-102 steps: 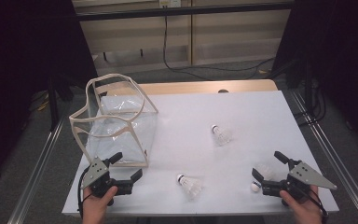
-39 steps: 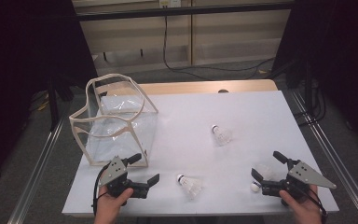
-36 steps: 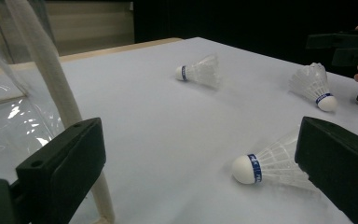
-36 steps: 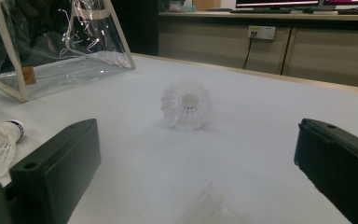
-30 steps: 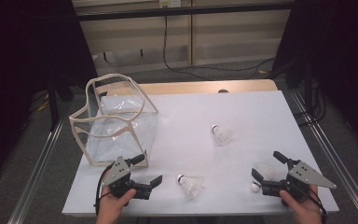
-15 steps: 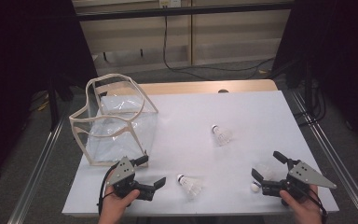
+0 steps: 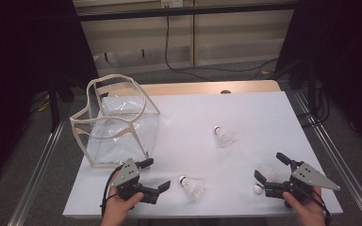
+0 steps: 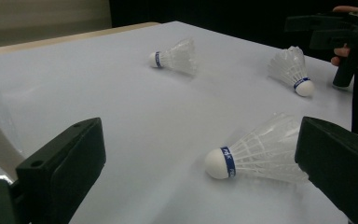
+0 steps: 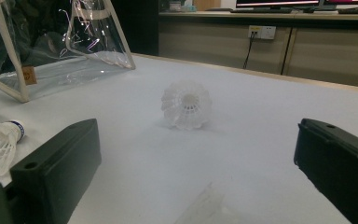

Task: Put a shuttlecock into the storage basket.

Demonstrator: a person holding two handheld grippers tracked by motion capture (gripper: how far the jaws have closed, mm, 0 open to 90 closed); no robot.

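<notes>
Left gripper (image 7: pixel 156 175): fingers (image 8: pixel 60 163) spread wide, gripping nothing, low over the surface (image 7: pixel 193 127) near its front edge.
Near shuttlecock (image 7: pixel 191 184): lay on its side just ahead of the left gripper, between the fingers in the left gripper view (image 8: pixel 256 158), cork toward the gripper, touching neither finger.
Right gripper (image 7: pixel 272 169): fingers wide apart, holding nothing, at the front right corner.
Right shuttlecock (image 7: pixel 264 176): lay between the right fingers, apart from them.
Far shuttlecock (image 7: pixel 223 135): mid-surface, well apart from both grippers.
Bag (image 7: pixel 115 123): clear, cream-trimmed, stood open at left.
</notes>
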